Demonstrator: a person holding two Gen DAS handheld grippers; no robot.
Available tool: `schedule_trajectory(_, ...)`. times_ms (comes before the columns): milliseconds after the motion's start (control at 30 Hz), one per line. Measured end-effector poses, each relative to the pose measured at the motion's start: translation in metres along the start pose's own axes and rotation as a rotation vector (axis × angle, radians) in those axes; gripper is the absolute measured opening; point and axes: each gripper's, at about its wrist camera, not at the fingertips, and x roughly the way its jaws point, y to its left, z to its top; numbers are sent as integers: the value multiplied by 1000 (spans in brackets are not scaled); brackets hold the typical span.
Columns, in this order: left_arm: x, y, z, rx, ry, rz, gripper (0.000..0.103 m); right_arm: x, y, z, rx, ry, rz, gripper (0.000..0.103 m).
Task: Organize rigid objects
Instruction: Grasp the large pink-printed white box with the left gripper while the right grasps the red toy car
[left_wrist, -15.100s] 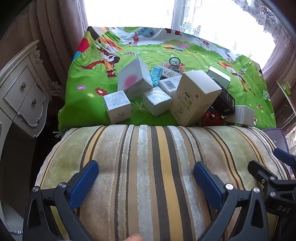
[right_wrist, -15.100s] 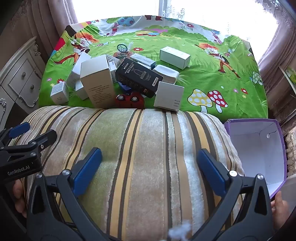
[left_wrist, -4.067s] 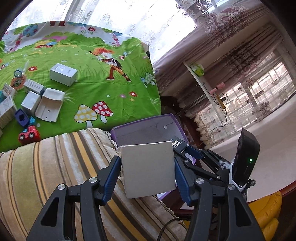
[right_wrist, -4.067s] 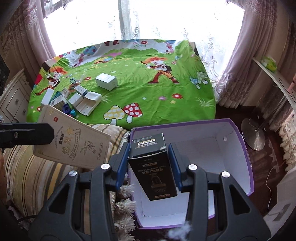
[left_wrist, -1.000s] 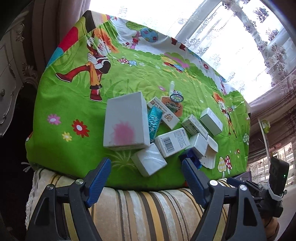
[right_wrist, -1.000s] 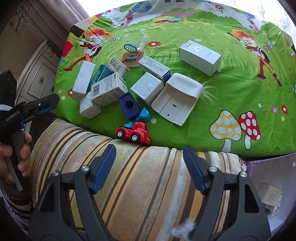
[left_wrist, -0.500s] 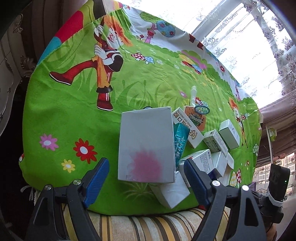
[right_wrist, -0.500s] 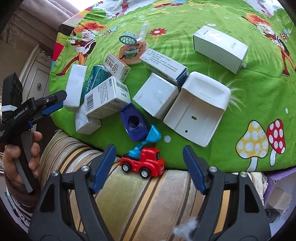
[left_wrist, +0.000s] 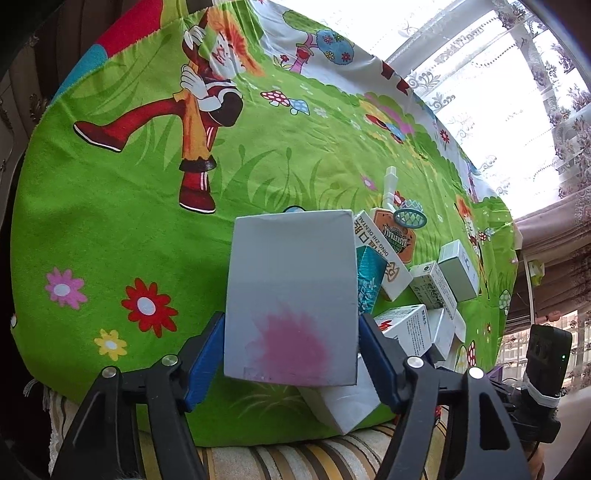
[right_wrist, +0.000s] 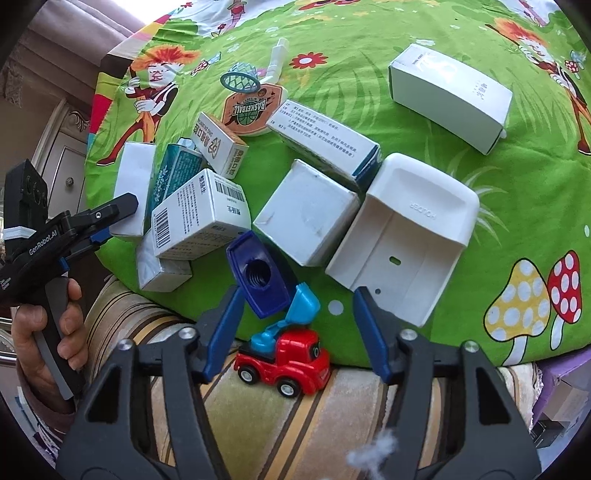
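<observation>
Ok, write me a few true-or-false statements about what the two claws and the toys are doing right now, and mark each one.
1. The left claw has the grey box between its fingers. True.
2. The right claw is shut on the red truck. False: it is open, with the truck between its fingers, unclamped.
3. The truck sits at the edge of the green cloth, by the striped cushion. True.
4. The blue cap lies inside the white holder. False: it lies on the cloth beside the truck.
5. The basketball toy is upright. False: it lies flat.
</observation>
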Motion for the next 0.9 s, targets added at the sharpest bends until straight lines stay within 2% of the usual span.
schedule_trajectory(167, 0, 0, -1, 4, -5, -1, 70, 1, 1, 2, -8, -2, 47, 43)
schedule_trajectory(200, 0, 0, -1, 2, -6, -1, 70, 1, 2, 2, -10, -6, 53, 39)
schedule_trajectory(233, 0, 0, -1, 0, -6, -2, 70, 0, 2, 2, -12, -10, 56, 29)
schedule_trajectory(267, 0, 0, -1, -1, -6, -2, 70, 0, 3, 2, -16, -13, 51, 24)
schedule_trajectory(500, -7, -3, -5, 15, -21, -1, 70, -9, 6, -4, -38, -47, 49, 23)
schedule_trajectory(900, -37, -14, -17, 39, -89, -3, 70, -52, 8, -27, -63, -162, 21, 17)
